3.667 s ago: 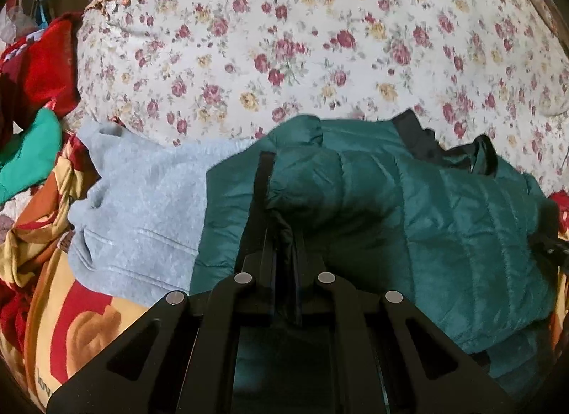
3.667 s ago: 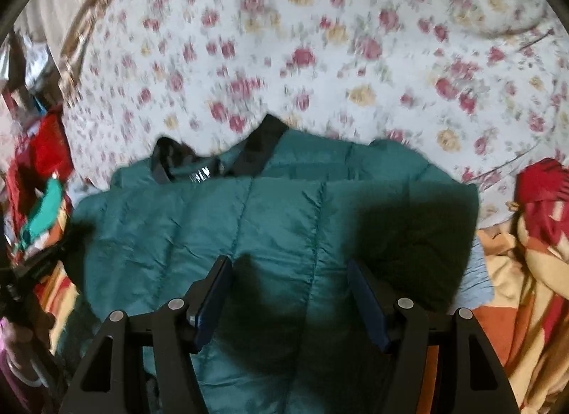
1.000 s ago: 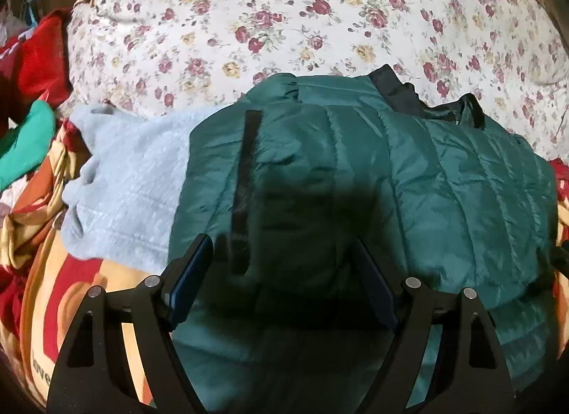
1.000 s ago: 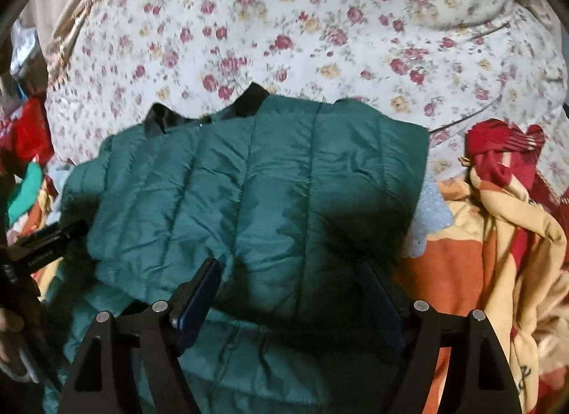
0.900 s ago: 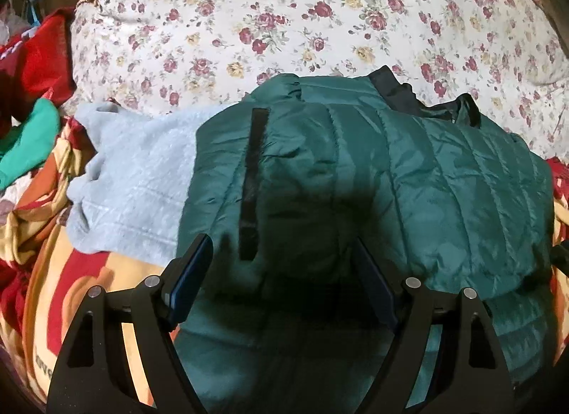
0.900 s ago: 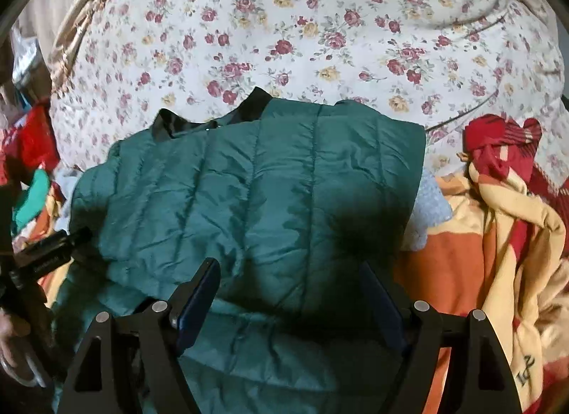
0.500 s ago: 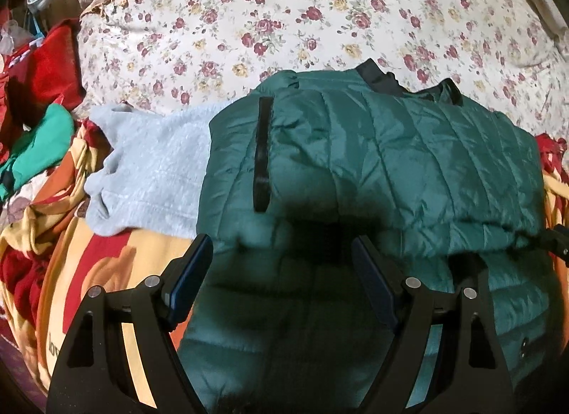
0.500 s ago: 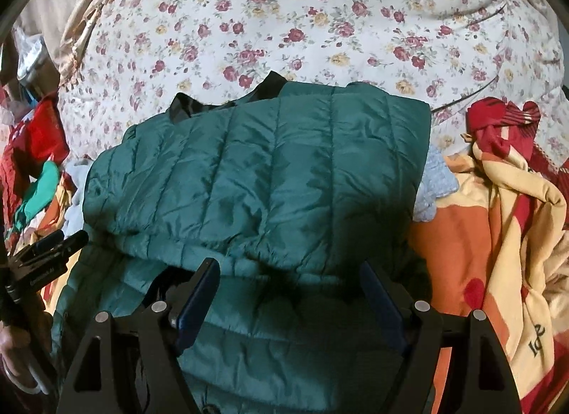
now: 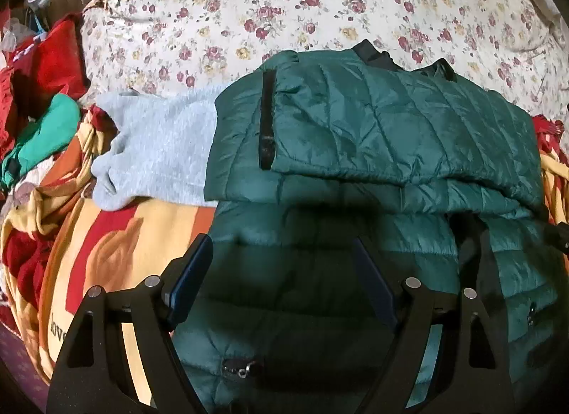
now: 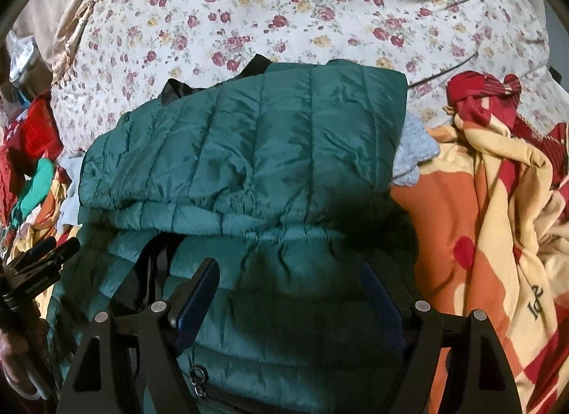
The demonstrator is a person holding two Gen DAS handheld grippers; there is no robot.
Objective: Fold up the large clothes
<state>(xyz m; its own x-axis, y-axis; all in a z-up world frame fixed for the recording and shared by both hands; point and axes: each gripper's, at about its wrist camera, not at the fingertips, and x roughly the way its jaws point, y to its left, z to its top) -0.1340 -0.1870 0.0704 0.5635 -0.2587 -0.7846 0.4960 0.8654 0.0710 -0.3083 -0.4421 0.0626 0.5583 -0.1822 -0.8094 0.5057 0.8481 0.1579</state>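
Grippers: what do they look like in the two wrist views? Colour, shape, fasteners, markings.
Both match. The left gripper and right gripper are matte black frames with triangular cut-outs, each branching into two arms joined by round silver pivot pins. The fingers carry flat dark blue pads. Seen from the right wrist view, the left gripper's side bears small white lettering, too small to read. No cables or sleeves show.

Two black tools. Left tool [image 9: 282, 268]: matte black angular arms with triangular cut-outs, four round silver screw heads, dark blue pads [image 9: 188, 280] lining the inner faces of both fingers. Right tool [image 10: 288, 293]: same black frame, same silver screws, same blue pads [image 10: 193, 303]. Small white lettering on the other tool's black body at the right view's left edge.
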